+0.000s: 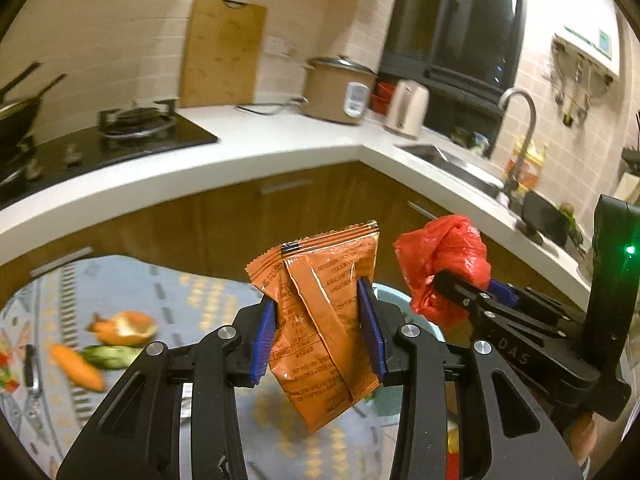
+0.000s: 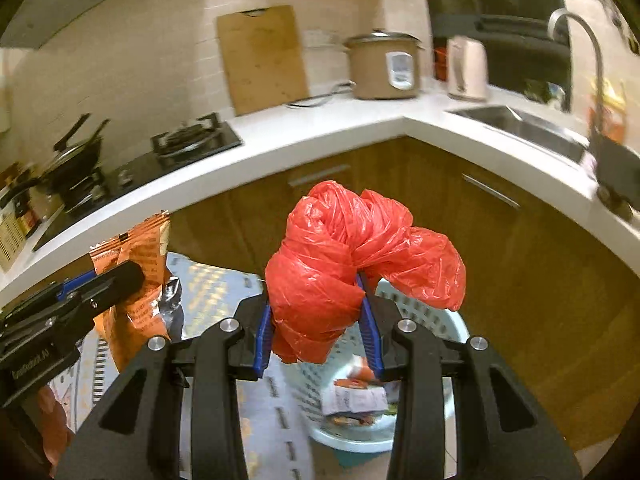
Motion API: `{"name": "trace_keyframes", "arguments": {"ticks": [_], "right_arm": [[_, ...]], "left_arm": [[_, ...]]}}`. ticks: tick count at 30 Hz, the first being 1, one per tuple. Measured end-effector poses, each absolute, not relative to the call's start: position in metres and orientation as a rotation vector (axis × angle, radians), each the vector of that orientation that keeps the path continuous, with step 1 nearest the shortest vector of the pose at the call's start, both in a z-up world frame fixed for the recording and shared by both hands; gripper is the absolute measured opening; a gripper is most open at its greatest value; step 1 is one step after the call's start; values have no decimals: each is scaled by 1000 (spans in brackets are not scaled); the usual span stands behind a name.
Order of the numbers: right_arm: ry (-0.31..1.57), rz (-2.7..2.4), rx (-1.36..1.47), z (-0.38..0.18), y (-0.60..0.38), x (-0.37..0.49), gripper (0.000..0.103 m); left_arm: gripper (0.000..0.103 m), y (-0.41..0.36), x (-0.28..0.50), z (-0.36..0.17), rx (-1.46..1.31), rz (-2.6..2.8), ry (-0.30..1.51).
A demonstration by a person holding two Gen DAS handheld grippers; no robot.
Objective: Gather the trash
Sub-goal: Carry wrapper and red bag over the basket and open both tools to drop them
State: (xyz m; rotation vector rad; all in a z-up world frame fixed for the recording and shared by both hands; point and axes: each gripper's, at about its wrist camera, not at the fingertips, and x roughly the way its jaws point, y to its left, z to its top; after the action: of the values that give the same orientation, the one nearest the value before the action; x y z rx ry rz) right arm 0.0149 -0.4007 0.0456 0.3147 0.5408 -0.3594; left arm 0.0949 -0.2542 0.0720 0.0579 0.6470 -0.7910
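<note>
The left gripper (image 1: 318,330) is pinching an orange snack wrapper (image 1: 324,320) between its blue pads. The right gripper (image 2: 318,330) is clamping a crumpled red plastic bag (image 2: 344,264), which is hiding most of its pads. Below, a pale blue perforated basket (image 2: 424,316) is standing half covered; the papers inside it are blurred. The patterned tablecloth (image 1: 132,292) is also blurred.

A light-blue waste basket (image 2: 424,316) stands open-topped below both loaded grippers, scraps lying low inside, its mouth unblocked. Wooden cabinet fronts (image 2: 500,248) and a white countertop (image 2: 328,136) close off the far side.
</note>
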Motion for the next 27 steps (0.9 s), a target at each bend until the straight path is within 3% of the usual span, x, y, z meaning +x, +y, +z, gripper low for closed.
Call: {"name": "trace_keyframes", "arguments": {"ticks": [13,16,18,19,27], "right_arm": [[668,-385,494,-13,-458,8,37],[684,-352,536,-22,-464,9,44],[687,-372,534,-24,-466,8,56],[688,-376,530,-25,-467,8,59],[687,-362,535,-26,-468,8,60]], "left_arm": [[40,-322,103,16,105,-838,822],[51,-327,102,9,114,-851,832],[65,-327,104,5,106,-852,839],[66,-326,105,2,104,-838,840],[66,-315,108,-2,97,-827,846]]}}
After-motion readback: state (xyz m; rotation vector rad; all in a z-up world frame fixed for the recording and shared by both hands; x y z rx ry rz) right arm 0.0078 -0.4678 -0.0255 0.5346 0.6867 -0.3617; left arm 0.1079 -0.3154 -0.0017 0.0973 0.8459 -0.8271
